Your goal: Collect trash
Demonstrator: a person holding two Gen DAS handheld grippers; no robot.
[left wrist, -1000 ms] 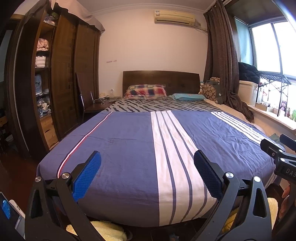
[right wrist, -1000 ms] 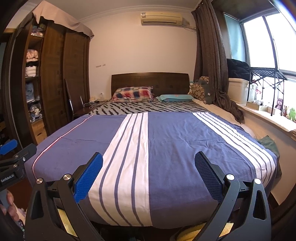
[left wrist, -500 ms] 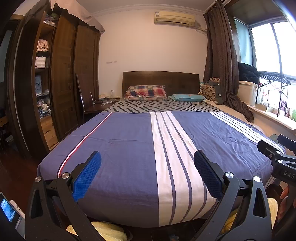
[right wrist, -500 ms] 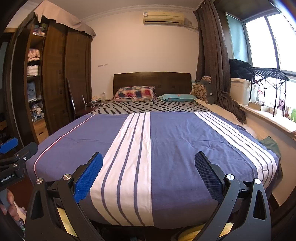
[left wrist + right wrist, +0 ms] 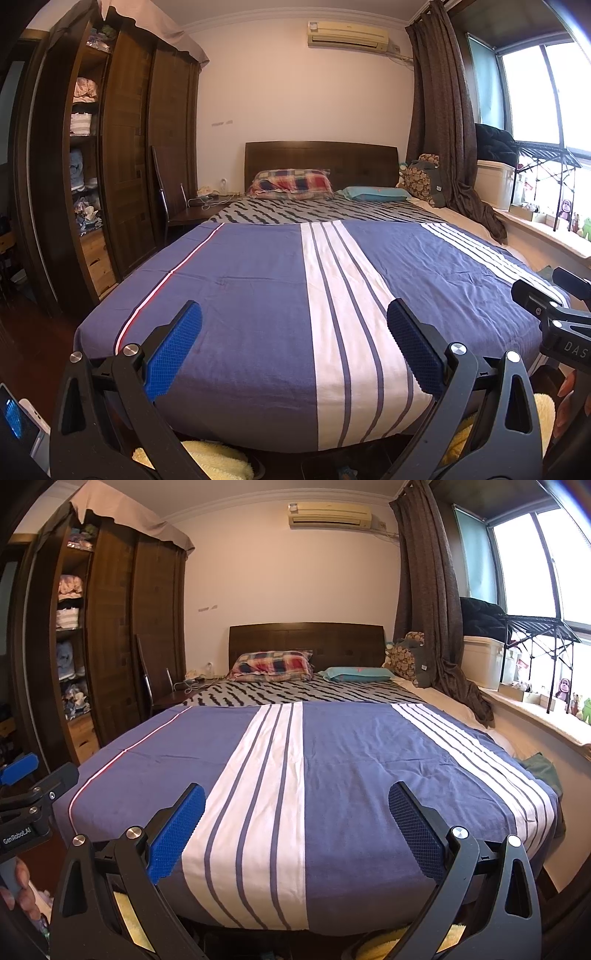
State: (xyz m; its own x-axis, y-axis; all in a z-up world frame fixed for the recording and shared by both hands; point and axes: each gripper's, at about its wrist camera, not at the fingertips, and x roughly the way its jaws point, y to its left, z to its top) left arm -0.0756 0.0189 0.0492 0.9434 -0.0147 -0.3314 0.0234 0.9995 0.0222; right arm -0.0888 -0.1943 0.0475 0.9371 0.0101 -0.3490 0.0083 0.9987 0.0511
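Two grippers, both spread wide and holding nothing: left gripper (image 5: 294, 347) and right gripper (image 5: 297, 829) hover side by side at the foot of the bed (image 5: 258, 295). Looks like the search step; no trash shows on the striped bedspread (image 5: 332, 768). Next move needs scanning elsewhere, probably the floor.

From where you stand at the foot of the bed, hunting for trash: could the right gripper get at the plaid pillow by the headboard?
Probably not from here. The right gripper hangs open at the bed's foot; the red-and-blue plaid pillow lies at the far end, with the whole blue striped bedspread between.
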